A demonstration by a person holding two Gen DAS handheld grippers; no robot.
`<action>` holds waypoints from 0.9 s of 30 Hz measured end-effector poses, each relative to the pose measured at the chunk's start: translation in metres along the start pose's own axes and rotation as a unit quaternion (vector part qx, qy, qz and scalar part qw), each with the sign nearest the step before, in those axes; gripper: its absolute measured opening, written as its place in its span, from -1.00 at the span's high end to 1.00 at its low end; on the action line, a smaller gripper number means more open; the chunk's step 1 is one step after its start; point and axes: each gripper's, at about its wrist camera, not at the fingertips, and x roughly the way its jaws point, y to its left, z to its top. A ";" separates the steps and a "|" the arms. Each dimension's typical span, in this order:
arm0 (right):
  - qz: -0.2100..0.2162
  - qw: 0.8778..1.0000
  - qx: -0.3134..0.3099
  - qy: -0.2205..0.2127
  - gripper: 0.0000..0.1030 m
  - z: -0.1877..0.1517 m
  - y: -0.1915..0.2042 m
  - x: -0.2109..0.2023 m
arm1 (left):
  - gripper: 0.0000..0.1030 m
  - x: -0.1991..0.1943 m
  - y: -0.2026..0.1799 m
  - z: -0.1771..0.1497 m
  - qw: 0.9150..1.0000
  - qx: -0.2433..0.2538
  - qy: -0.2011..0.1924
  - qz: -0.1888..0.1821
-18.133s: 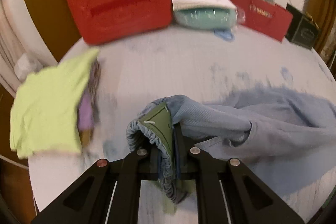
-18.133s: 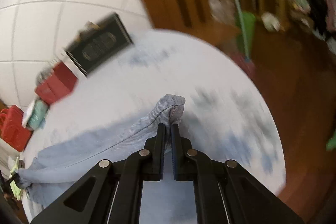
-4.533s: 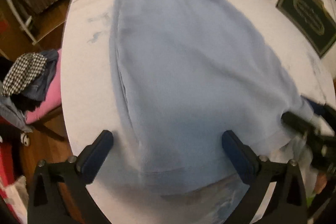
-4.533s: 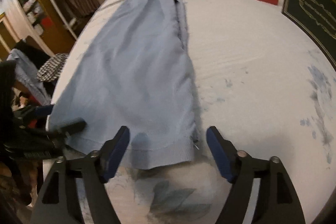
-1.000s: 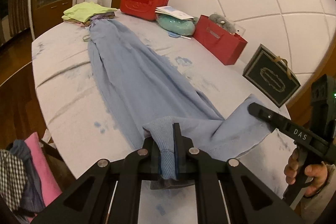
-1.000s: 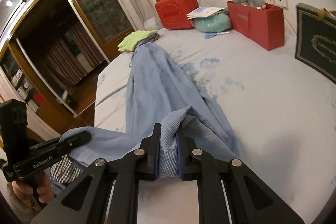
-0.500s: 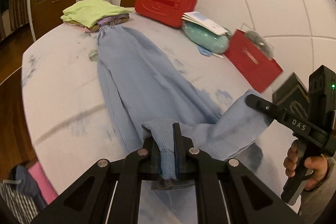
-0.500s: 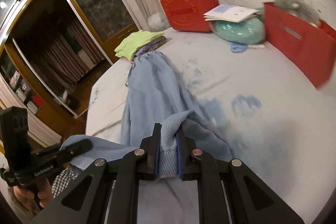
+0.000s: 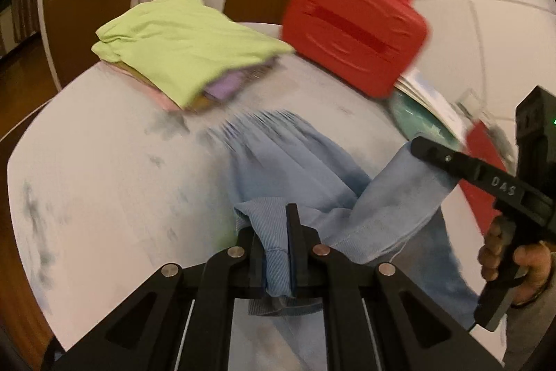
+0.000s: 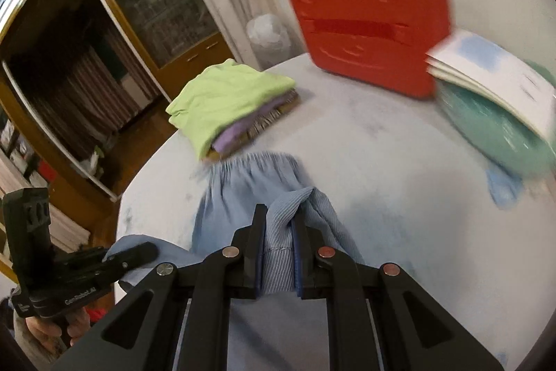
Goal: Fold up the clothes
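Light blue trousers point(image 9: 278, 148) lie on the white table point(image 9: 104, 183), elastic waistband at the far end near a folded pile. My left gripper point(image 9: 278, 232) is shut on one hem corner of the trousers, held above the table. My right gripper point(image 10: 279, 225) is shut on the other hem corner point(image 10: 281, 207). The right gripper also shows at the right of the left wrist view point(image 9: 431, 155), and the left gripper at the lower left of the right wrist view point(image 10: 139, 252). Both hems are lifted over the trousers' lower half, close to the waistband point(image 10: 257, 162).
A stack of folded clothes with a lime green top point(image 9: 180, 40) sits at the table's far left edge. A red case point(image 9: 351, 30) stands behind. A teal pouch point(image 10: 493, 131) with papers point(image 10: 493, 79) is at the right. Wooden floor and cabinets surround the table.
Both grippers have carried the hem corners forward along the trousers towards the waistband. The folded pile and red case now appear much closer.
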 end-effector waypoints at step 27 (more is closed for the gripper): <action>-0.045 0.993 0.013 0.105 0.40 -0.002 -0.029 0.026 | -0.19 0.027 -0.035 -0.006 0.991 0.121 0.052 -0.011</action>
